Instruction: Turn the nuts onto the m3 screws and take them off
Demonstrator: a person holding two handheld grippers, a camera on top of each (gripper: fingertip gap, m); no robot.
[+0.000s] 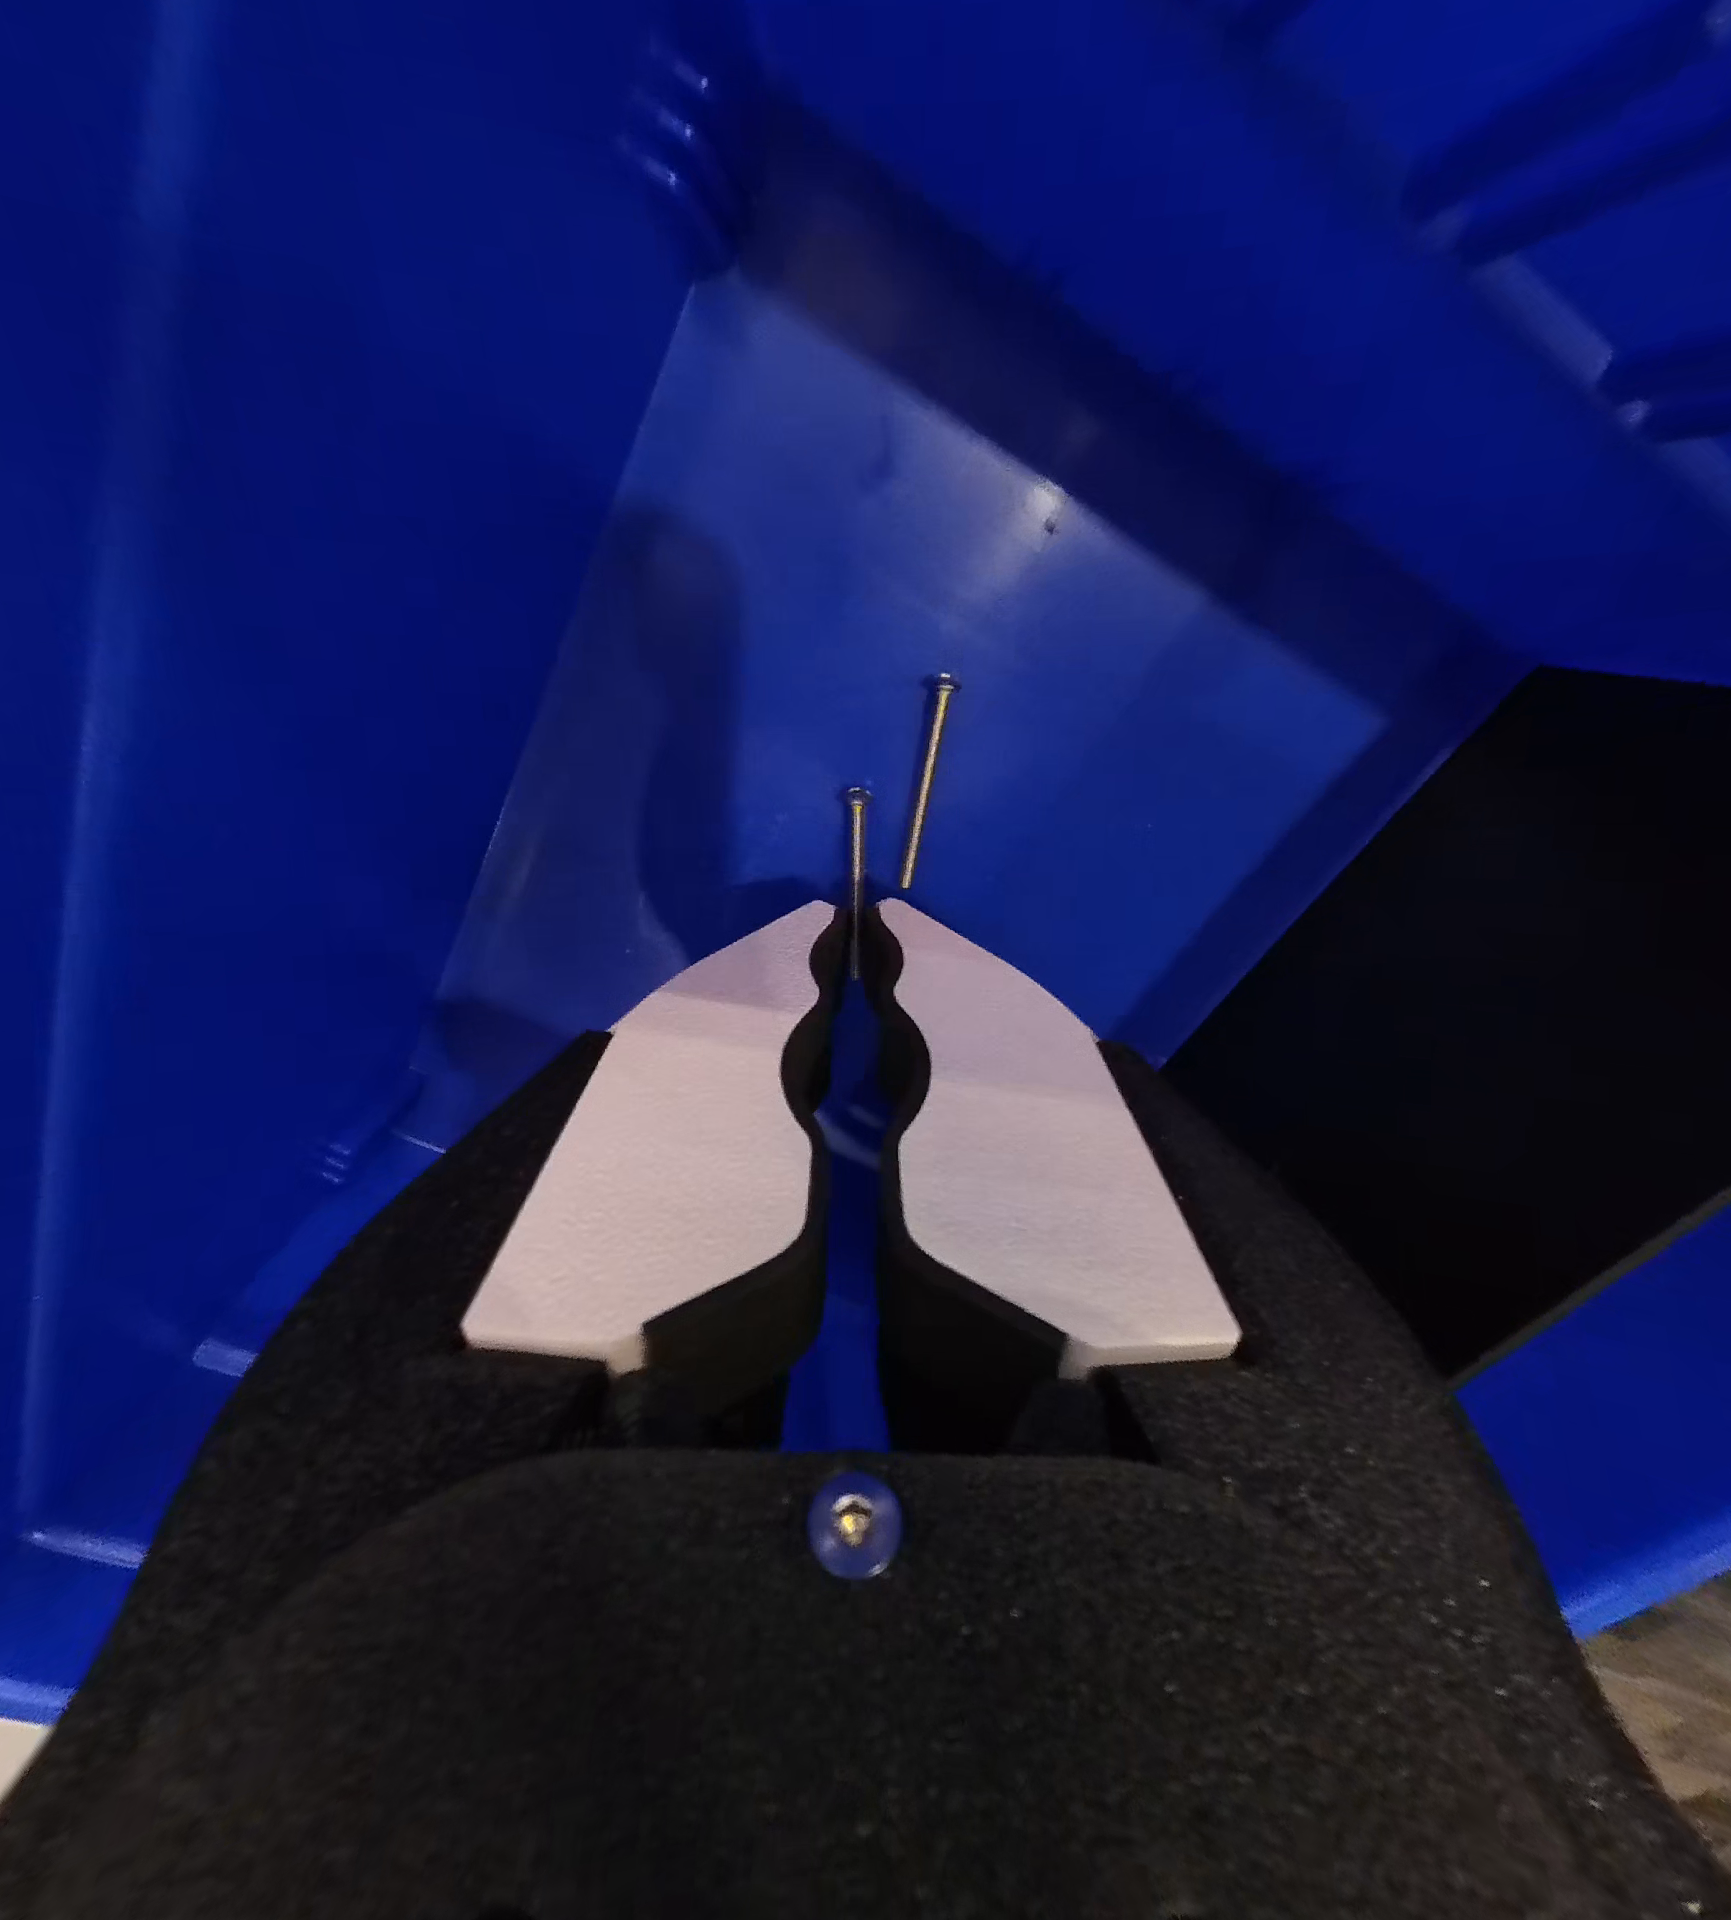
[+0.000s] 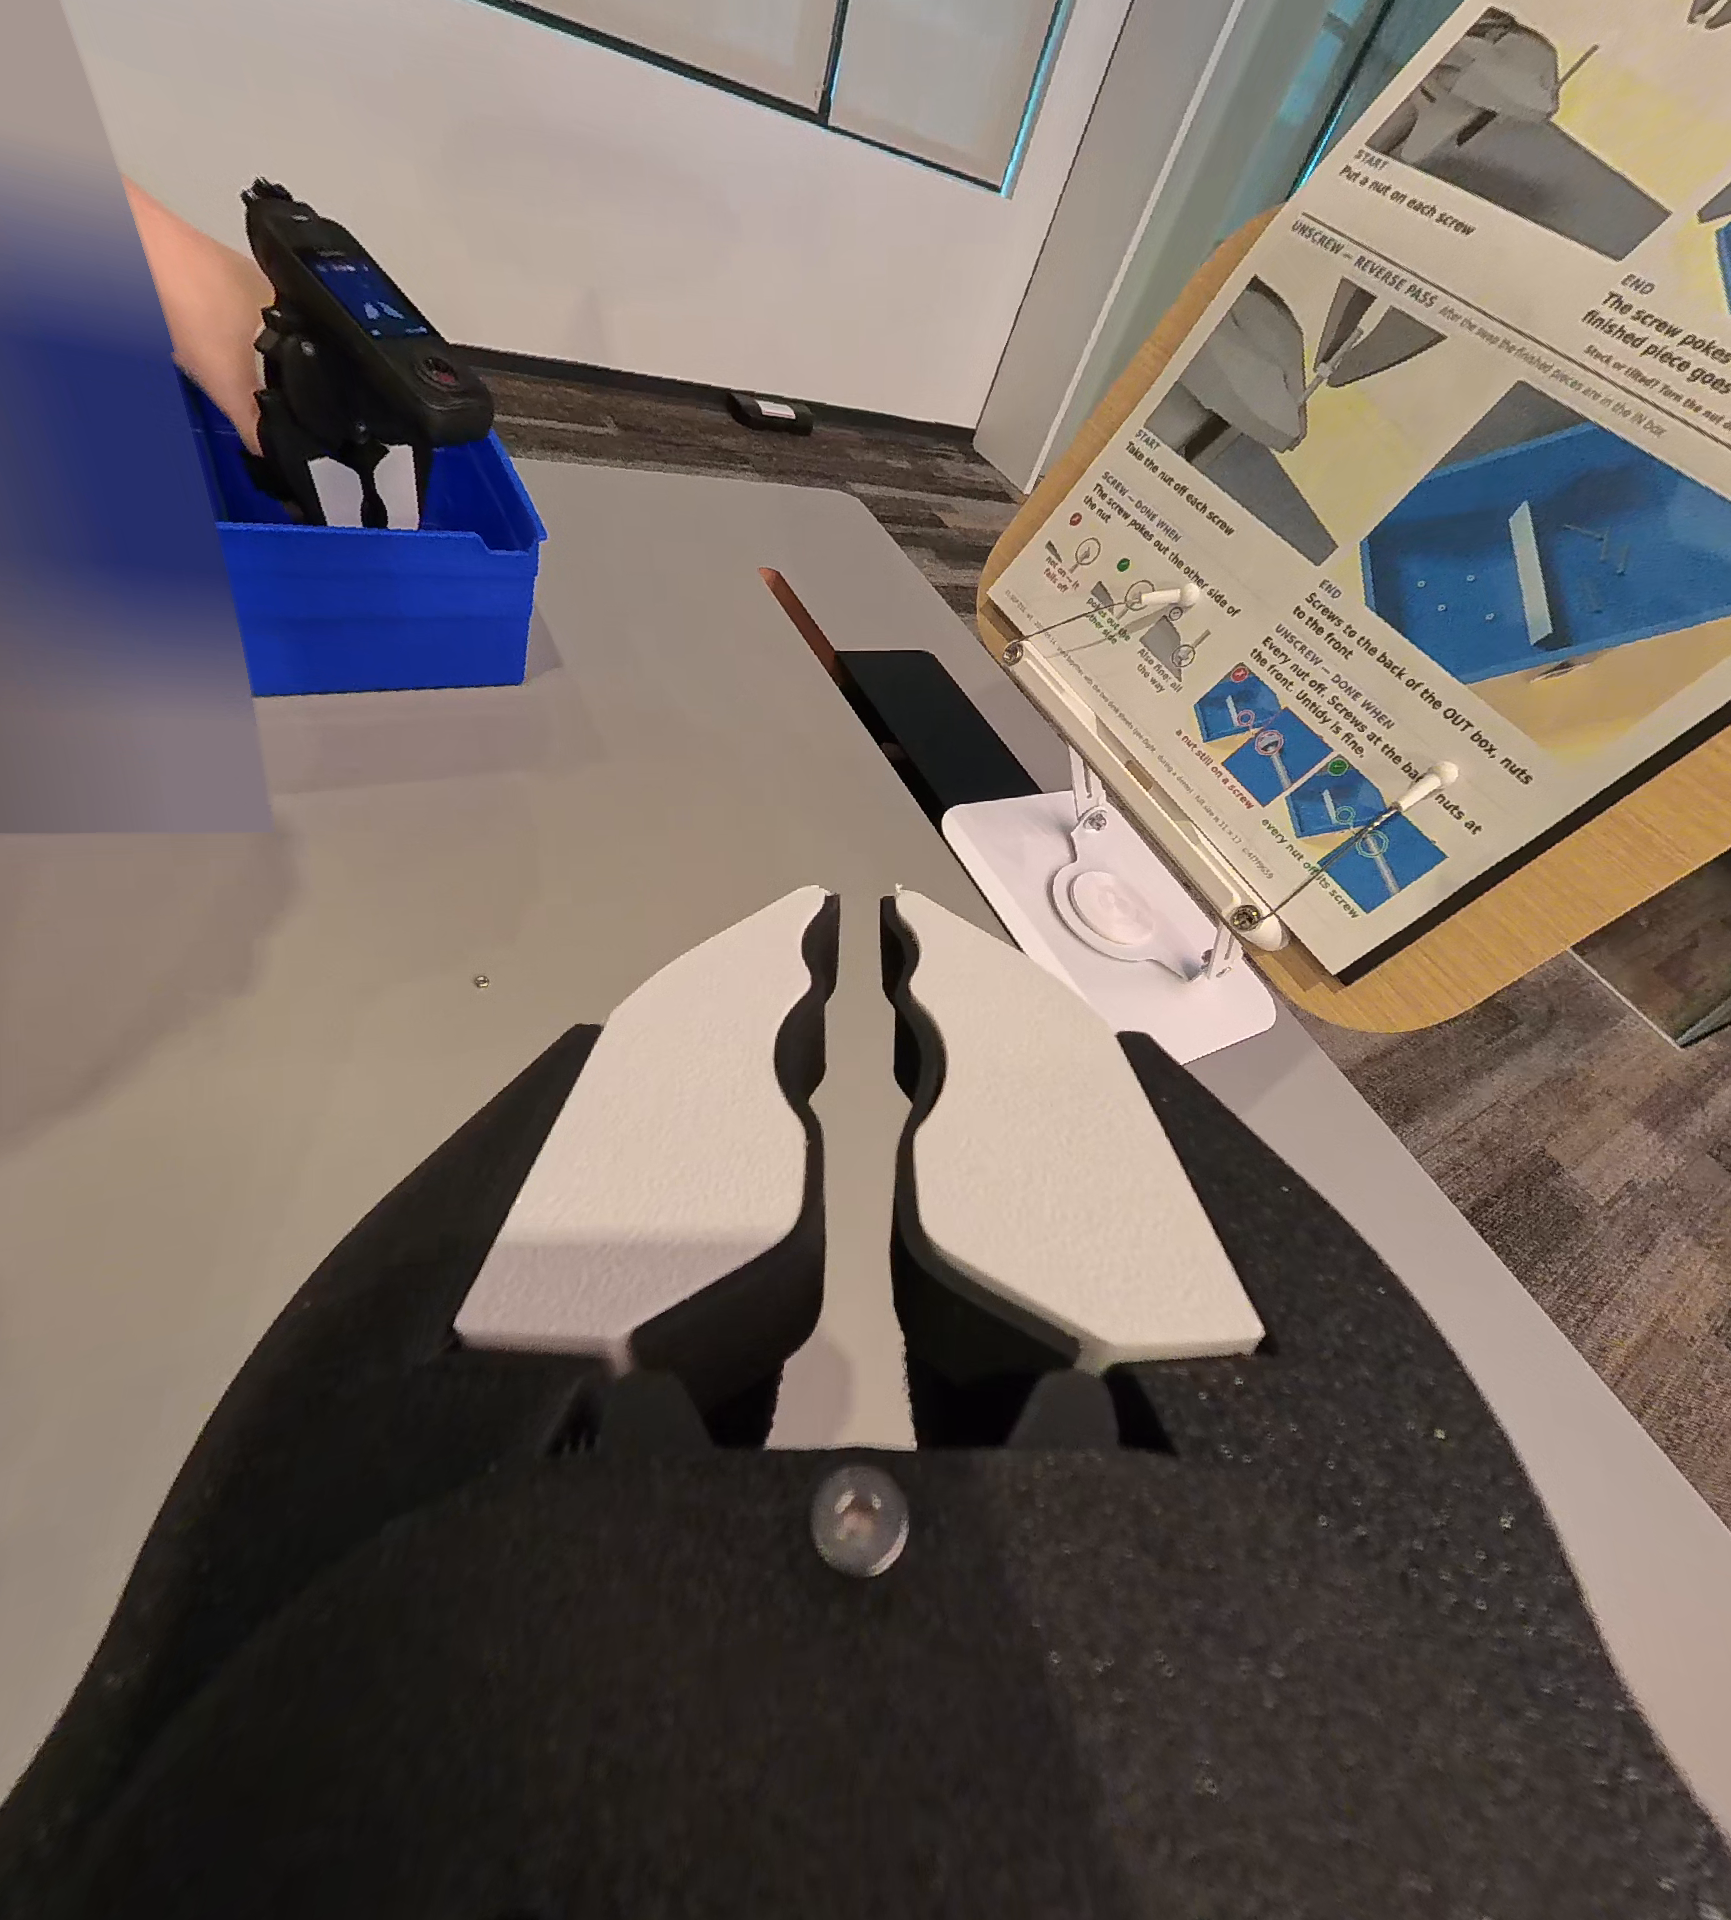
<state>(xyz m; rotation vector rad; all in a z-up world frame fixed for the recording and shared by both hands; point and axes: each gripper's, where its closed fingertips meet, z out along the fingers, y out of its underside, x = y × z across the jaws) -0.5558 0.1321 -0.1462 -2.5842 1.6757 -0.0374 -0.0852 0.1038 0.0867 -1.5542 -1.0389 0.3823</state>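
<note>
Left hand-held gripper (image 1: 856,906) is clenched on a thin m3 screw (image 1: 857,862), whose shaft runs between the white fingertips (image 1: 788,935) with its head pointing away from them. Just beyond the tips and slightly to their right, a second screw (image 1: 928,781) lies loose on the floor of a blue bin (image 1: 321,623), apart from the held one. The bin's glossy walls rise around the tips on the left and ahead; a black panel (image 1: 1515,987) stands to the right of the fingers.

Right hand-held gripper (image 2: 859,902) is released, its jaws a narrow gap apart with nothing between them, hovering over a grey counter (image 2: 653,790). A small nut (image 2: 482,980) rests on the counter just left of its tips. Farther ahead and to the left, the blue bin (image 2: 393,613) sits on the counter with the left hand-held gripper (image 2: 362,499) dipped into it, a person's hand (image 2: 206,312) behind it. To the right of the right tips, a white stand (image 2: 1131,925) on the counter edge props up a printed instruction sheet (image 2: 1463,520) on a wooden board (image 2: 1567,883). A black slab (image 2: 923,717) lies ahead near the counter's far edge. Beyond the counter are patterned grey-brown carpet (image 2: 1619,1195), a white wall (image 2: 580,156) and a window frame (image 2: 840,62).
</note>
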